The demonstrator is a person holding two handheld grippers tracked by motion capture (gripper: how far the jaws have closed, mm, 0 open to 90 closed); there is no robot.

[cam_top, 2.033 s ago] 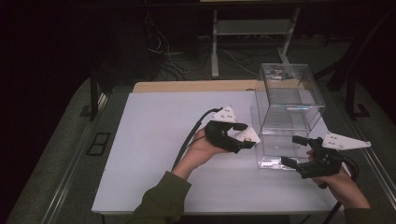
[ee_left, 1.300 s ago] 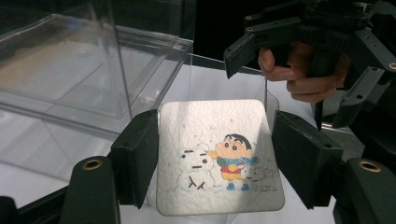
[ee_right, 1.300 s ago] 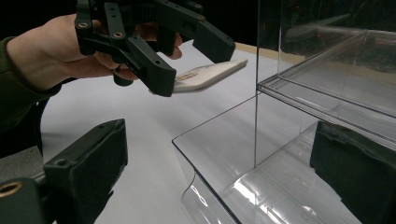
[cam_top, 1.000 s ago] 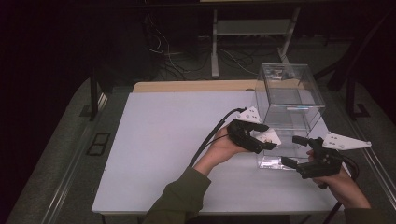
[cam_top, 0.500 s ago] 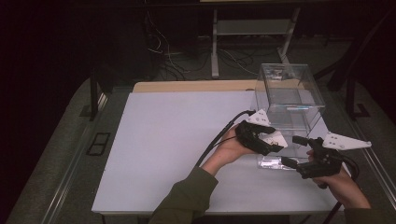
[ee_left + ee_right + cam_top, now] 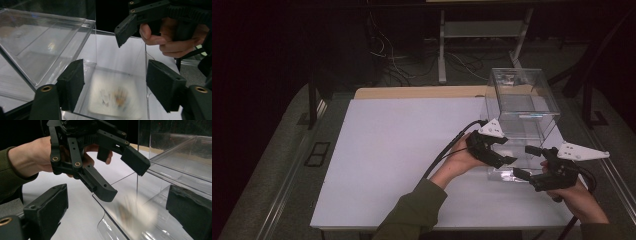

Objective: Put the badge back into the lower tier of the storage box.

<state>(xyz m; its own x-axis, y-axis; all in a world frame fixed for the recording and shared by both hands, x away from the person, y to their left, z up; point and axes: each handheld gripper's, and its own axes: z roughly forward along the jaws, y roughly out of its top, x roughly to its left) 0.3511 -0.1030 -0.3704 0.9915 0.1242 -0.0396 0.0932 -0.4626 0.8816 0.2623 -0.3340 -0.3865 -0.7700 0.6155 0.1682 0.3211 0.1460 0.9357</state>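
Clear box point(image 6: 522, 117) stands on the white table point(image 6: 397, 150), right of centre. We note a blurred pale item point(image 6: 113, 98) lying inside. Left gripper point(image 6: 507, 150), jaws spread, reaches its near corner; right gripper point(image 6: 519, 162), jaws spread, waits beside it.

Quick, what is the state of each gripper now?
Left gripper: open, holding nothing, at the clear box.
Right gripper: open, holding nothing.
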